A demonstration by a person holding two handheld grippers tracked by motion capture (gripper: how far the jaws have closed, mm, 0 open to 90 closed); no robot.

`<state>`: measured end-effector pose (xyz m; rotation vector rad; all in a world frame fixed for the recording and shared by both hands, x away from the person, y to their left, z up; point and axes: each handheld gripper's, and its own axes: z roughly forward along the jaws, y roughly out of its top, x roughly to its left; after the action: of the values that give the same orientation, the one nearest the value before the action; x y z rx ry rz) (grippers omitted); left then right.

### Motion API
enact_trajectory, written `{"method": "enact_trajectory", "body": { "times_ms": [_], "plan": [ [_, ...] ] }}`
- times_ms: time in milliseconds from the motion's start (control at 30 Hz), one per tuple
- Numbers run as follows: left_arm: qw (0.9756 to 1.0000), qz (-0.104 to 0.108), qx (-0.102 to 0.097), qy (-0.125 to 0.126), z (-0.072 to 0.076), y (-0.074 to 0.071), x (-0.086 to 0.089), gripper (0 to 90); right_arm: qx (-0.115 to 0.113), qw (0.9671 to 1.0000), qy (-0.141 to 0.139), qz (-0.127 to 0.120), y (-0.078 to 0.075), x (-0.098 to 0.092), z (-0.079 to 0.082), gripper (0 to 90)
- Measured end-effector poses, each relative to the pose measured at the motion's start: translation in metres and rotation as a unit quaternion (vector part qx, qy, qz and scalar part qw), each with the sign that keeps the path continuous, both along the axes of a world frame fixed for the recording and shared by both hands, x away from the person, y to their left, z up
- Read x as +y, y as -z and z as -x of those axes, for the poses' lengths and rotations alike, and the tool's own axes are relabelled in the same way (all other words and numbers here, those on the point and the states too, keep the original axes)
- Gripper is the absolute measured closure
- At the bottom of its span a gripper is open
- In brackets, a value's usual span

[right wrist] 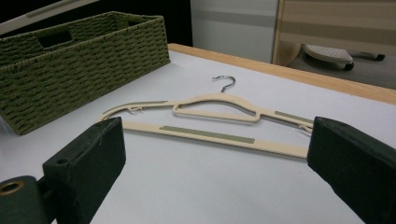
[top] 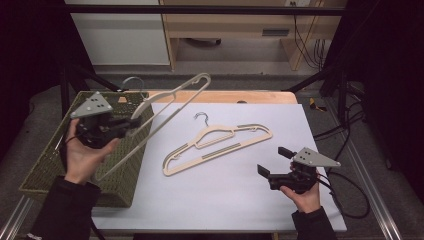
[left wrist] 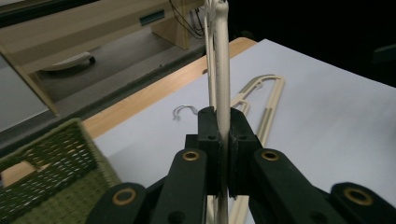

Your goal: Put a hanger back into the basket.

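The white rectangular sheet (top: 235, 190) covering the wooden table (top: 225, 96) serves as the reference for all positions. The green woven rectangular basket (top: 125, 175) stands at the left edge of the sheet, overlapping its near-left border, with its open top facing up. A cream-coloured plastic clothes hanger with a metal hook (top: 170, 107) is raised in the air above the right side of the basket and the left part of the sheet; it hangs tilted, with one end low over the basket and the other end high toward the far edge of the sheet. A second cream-coloured plastic clothes hanger with grey grip strips and a silver metal hook (top: 217, 145) lies flat near the centre of the sheet, its hook pointing toward the far edge; it is touched by neither gripper. The left gripper (top: 131, 122), held in the person's left hand above the basket, is clenched on a thin bar of the raised hanger; in the left gripper view the bar (left wrist: 223, 93) runs upright between the two closed jaws. The right gripper (top: 273, 161), held in the person's right hand above the near-right part of the sheet, is released: its jaws stand wide apart, with nothing between them, and point toward the flat hanger, close to it but apart from it.
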<state>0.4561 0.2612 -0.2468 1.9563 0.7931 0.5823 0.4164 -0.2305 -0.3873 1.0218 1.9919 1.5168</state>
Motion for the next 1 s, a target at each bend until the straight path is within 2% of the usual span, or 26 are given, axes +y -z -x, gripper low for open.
{"method": "enact_trajectory", "body": {
  "times_ms": [67, 167, 200, 333, 400, 533, 567, 767, 1000],
  "plan": [
    [0.9999, -0.006, -0.007, -0.01, -0.005, -0.003, 0.016, 86.2, -0.001, 1.0, 0.0, 0.0, -0.001, -0.001, 0.0, 4.9],
    [0.9996, -0.009, -0.003, -0.025, -0.01, -0.003, 0.034, 86.2, -0.002, 1.0, 0.002, 0.0, -0.001, -0.002, 0.0, 4.6],
    [0.9994, -0.01, -0.001, -0.033, -0.012, -0.001, 0.044, 86.2, -0.002, 1.0, 0.004, 0.001, -0.001, -0.002, 0.0, 4.6],
    [0.9981, -0.006, 0.007, -0.062, -0.019, 0.007, 0.068, 86.2, -0.002, 1.0, 0.005, 0.004, -0.001, -0.002, 0.0, 4.1],
    [0.9973, -0.01, 0.012, -0.072, -0.022, 0.013, 0.078, 86.2, -0.004, 1.0, 0.005, 0.004, -0.001, -0.002, 0.0, 4.1],
    [0.9964, -0.017, 0.023, -0.079, -0.027, 0.026, 0.096, 86.2, -0.001, 1.0, 0.007, 0.006, 0.0, -0.001, 0.0, 4.1],
    [0.9963, -0.013, 0.025, -0.081, -0.027, 0.028, 0.1, 86.2, 0.0, 1.0, 0.006, 0.008, 0.0, -0.001, 0.0, 4.1],
    [0.9958, -0.023, 0.028, -0.084, -0.028, 0.039, 0.12, 86.2, 0.002, 0.9999, 0.005, 0.012, 0.001, 0.001, -0.001, 3.9],
    [0.9931, -0.018, 0.039, -0.109, -0.031, 0.054, 0.142, 86.3, 0.001, 0.9999, 0.005, 0.011, 0.001, 0.001, -0.001, 3.9]
  ]
}}
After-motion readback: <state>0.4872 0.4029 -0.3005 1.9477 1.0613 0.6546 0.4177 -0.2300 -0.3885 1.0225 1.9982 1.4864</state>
